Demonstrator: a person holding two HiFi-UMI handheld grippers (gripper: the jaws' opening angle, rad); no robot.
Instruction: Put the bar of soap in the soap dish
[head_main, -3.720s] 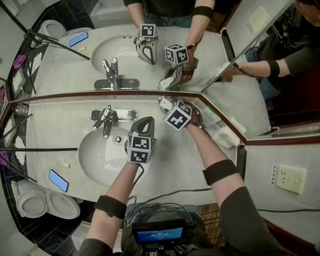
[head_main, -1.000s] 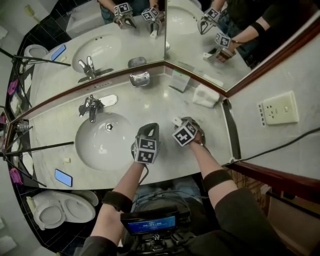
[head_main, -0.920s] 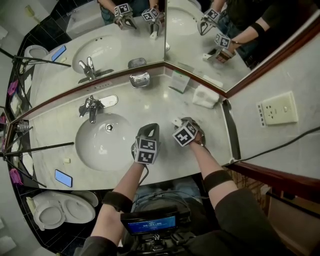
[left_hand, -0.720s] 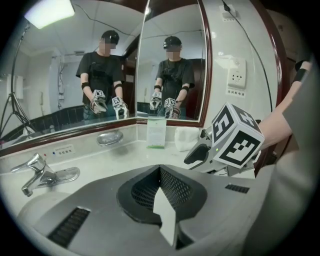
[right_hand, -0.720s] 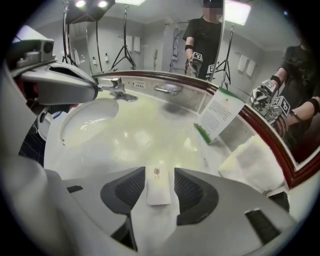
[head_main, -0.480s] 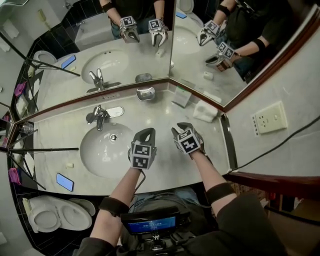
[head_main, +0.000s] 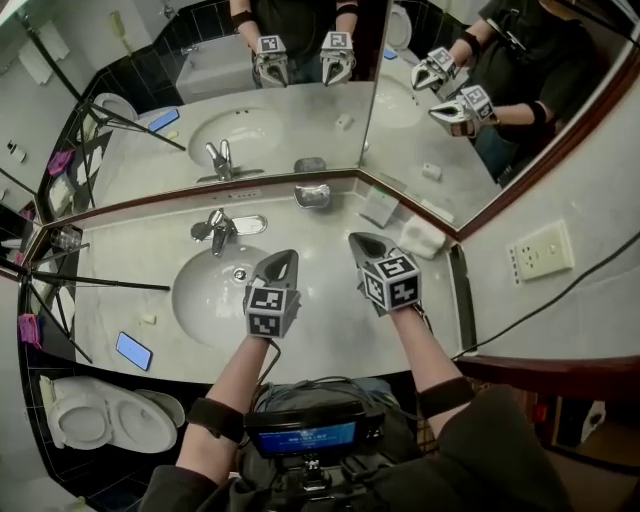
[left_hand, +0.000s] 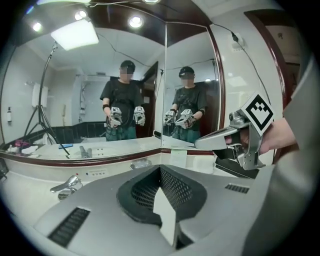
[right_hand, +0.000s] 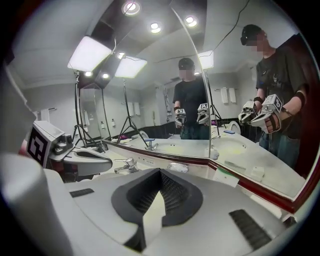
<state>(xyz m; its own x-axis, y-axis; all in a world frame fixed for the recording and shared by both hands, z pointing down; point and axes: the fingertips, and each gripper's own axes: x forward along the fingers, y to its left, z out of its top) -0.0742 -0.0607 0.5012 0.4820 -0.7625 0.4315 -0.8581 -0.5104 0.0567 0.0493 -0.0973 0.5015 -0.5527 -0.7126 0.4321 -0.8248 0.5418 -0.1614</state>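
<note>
Overhead, the left gripper (head_main: 284, 258) and right gripper (head_main: 358, 241) hover above the pale marble counter (head_main: 330, 335), each pinched together on nothing. The shiny metal soap dish (head_main: 312, 196) sits against the wall mirror (head_main: 290, 90). The small white bar of soap seems hidden beneath the right gripper, showing only as a reflection (head_main: 345, 122).

Left gripper view: jaws together, empty.

Right gripper view: likewise, with the dish (right_hand: 177, 168) ahead.

Reaching down with jaws closed would likely shove the soap along the slick counter towards the white oval basin (head_main: 215, 300).
</note>
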